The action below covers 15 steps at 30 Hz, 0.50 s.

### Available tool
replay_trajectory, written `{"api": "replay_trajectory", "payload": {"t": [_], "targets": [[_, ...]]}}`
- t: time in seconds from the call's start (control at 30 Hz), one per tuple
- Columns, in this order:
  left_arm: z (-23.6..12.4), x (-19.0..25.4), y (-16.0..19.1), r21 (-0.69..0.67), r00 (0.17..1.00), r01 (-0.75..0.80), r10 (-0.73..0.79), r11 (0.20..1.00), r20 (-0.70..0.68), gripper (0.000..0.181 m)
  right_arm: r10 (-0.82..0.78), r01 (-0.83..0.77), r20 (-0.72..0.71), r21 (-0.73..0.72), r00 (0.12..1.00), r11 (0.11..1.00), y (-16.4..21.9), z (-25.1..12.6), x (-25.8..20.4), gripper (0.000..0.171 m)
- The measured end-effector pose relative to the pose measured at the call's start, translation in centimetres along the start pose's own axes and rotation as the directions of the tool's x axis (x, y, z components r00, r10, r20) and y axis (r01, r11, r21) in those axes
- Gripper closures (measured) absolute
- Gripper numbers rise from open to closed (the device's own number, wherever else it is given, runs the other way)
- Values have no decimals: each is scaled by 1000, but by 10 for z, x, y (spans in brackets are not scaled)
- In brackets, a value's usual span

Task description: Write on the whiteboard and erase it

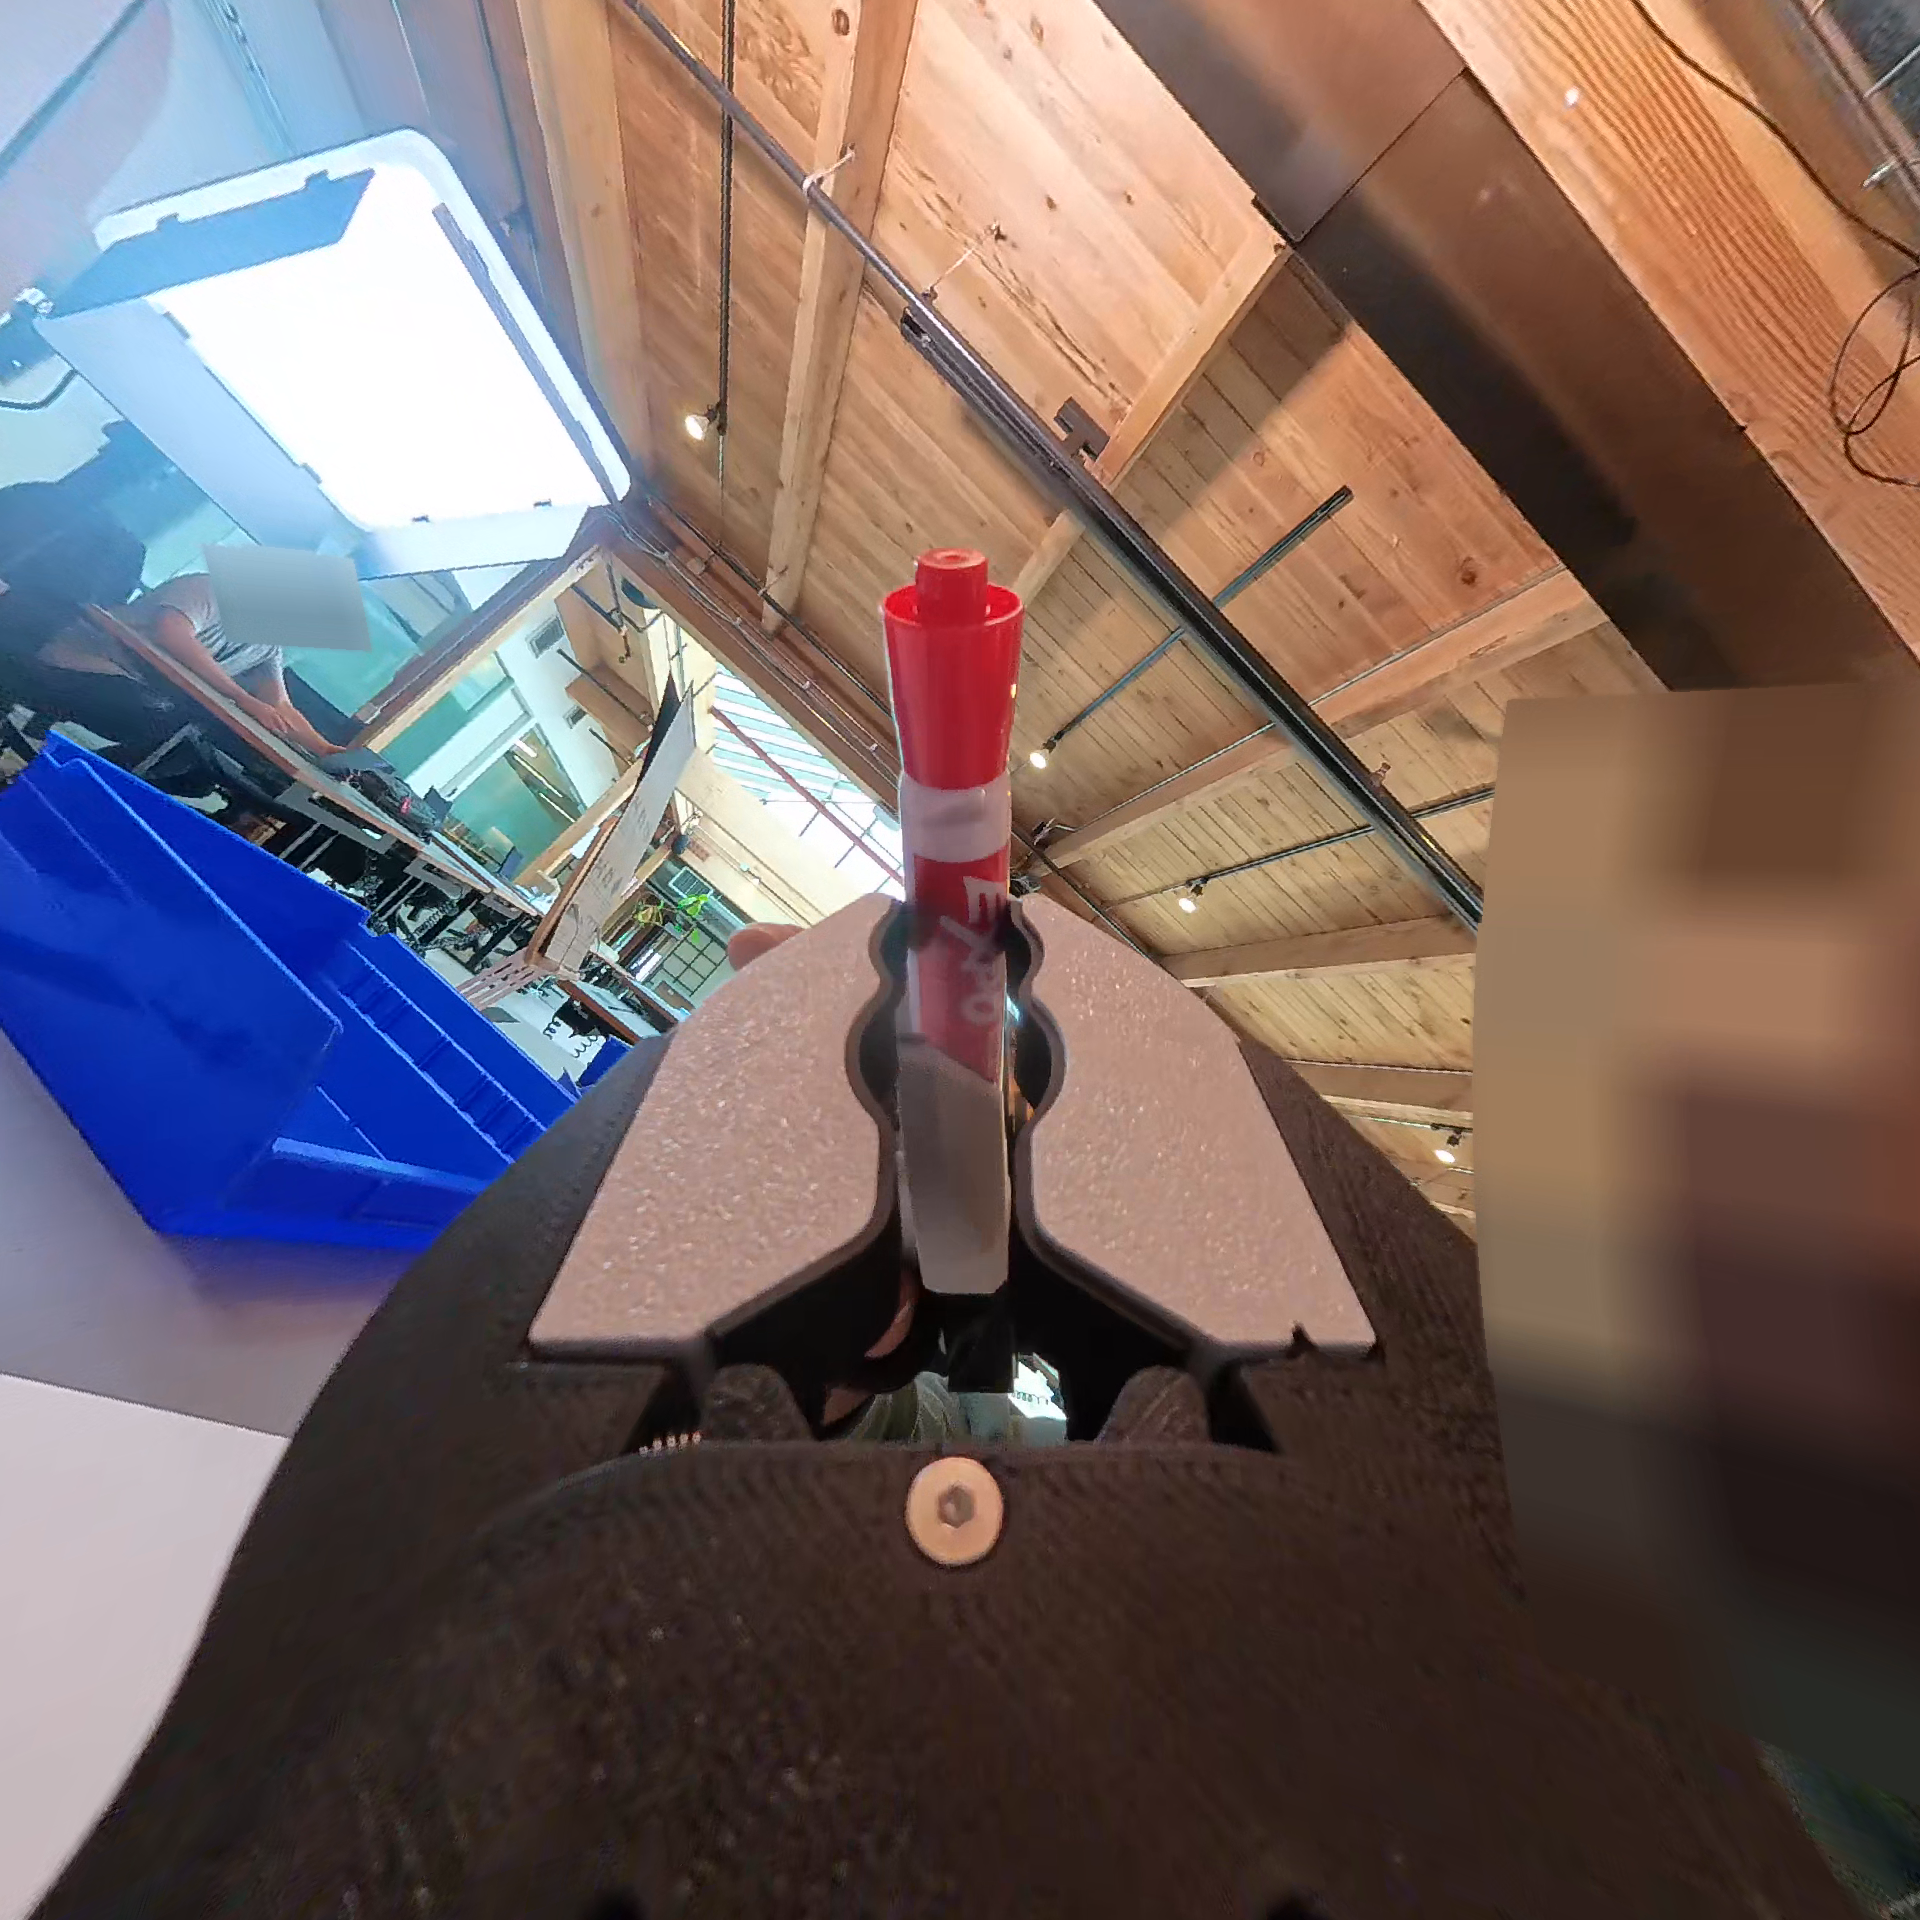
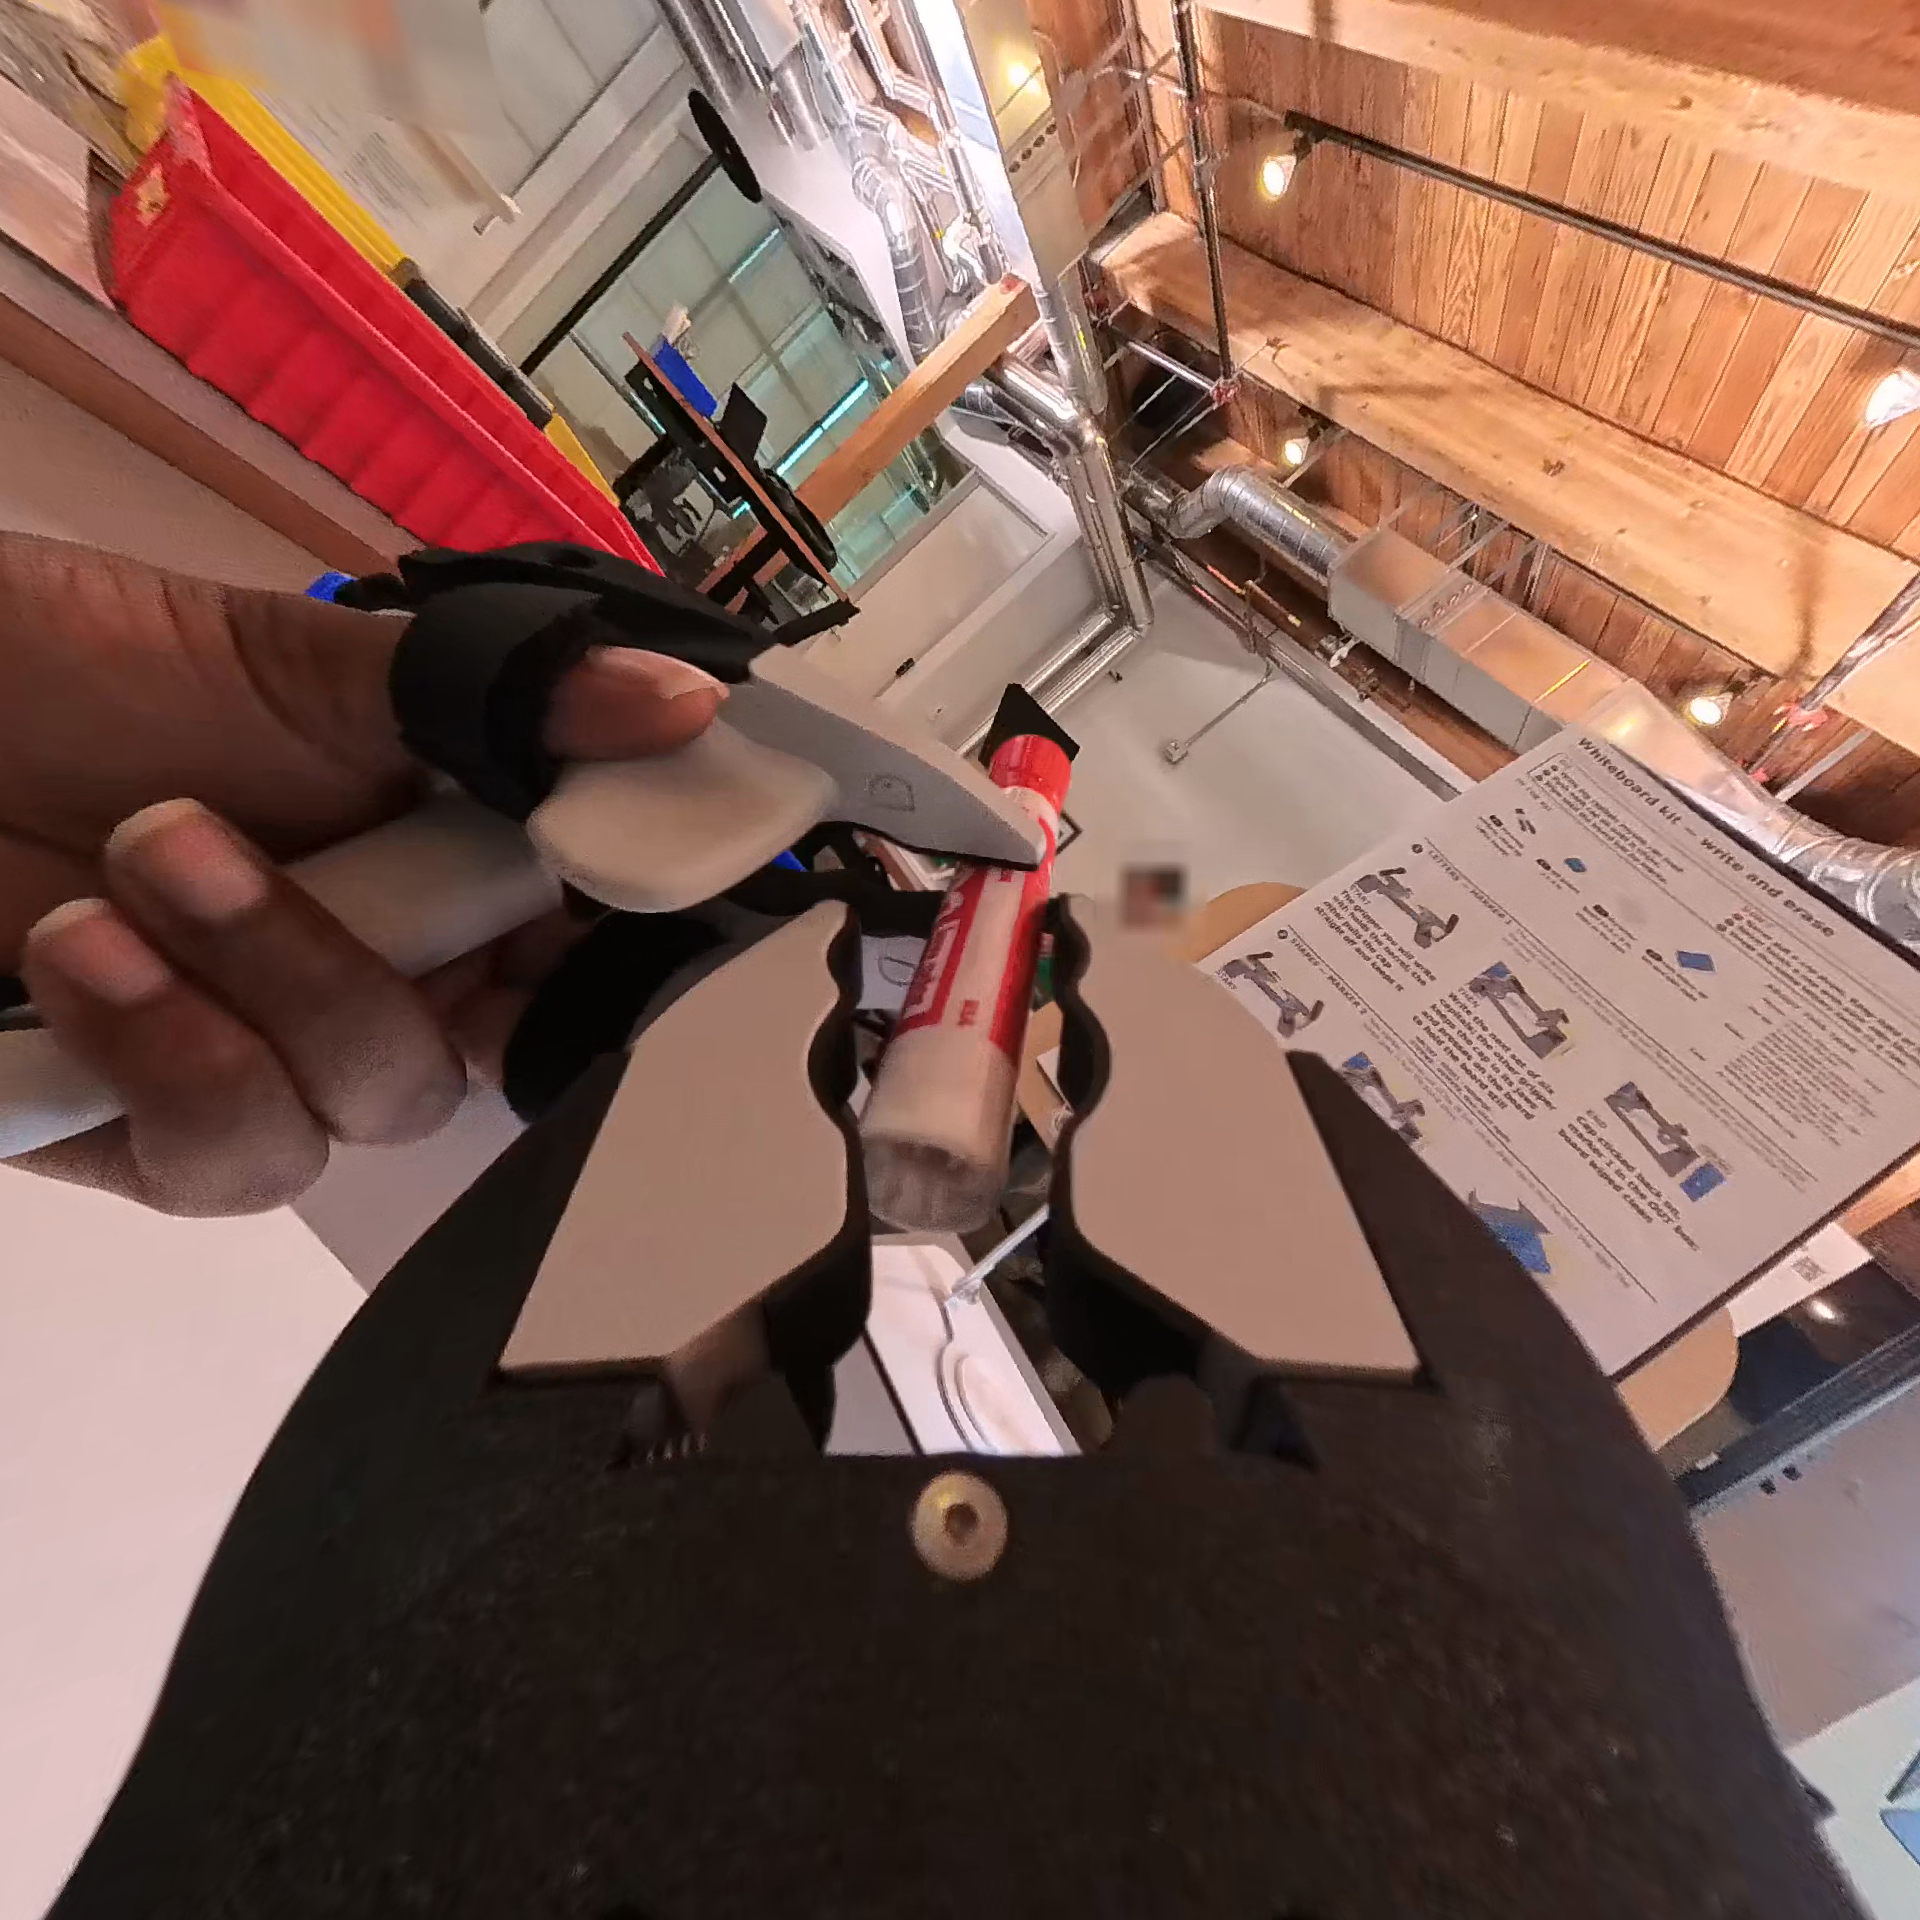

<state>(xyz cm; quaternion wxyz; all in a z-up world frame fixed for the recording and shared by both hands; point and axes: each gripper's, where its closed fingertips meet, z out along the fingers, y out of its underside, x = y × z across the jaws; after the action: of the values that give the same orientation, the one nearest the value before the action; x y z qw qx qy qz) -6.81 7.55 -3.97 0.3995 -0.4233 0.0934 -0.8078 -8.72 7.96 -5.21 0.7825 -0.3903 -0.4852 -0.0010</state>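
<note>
The left gripper (image 1: 954, 977) pinched a capped red marker (image 1: 951, 727), the right gripper (image 2: 956, 987) stood spread around its white end, so writing had seemingly not begun.

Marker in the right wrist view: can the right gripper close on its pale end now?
Probably yes. The right gripper is open, and the marker has its pale end between the fingers, nothing intervening. The left gripper clamps it farther up, clear of that end.

Left gripper (image 1: 951, 997) clamped, right gripper (image 2: 961, 1023) spread (both upturned)
</note>
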Motion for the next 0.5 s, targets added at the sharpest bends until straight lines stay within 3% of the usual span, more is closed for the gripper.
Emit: {"api": "replay_trajectory", "payload": {"t": [0.17, 0.33, 0.4, 0.5], "targets": [[-2, -2, 6, -48, 1000, -16, 16, 999, 8, 163, 30, -31, 16, 24, 999, 999, 2, -7, 3, 151], [-11, -7, 0, -195, 972, -227, 233, 954, 9, 149, 231, -236, 123, 27, 965, 971, 6, -18, 10, 152], [-19, -7, -3, -277, 918, -383, 397, 881, -5, 144, 358, -368, 237, -3, 903, 930, 8, -25, 6, 152], [-34, -8, 2, -442, 749, -616, 659, 652, -72, 145, 566, -574, 386, -108, 729, 812, 15, -37, -4, 151]]}}
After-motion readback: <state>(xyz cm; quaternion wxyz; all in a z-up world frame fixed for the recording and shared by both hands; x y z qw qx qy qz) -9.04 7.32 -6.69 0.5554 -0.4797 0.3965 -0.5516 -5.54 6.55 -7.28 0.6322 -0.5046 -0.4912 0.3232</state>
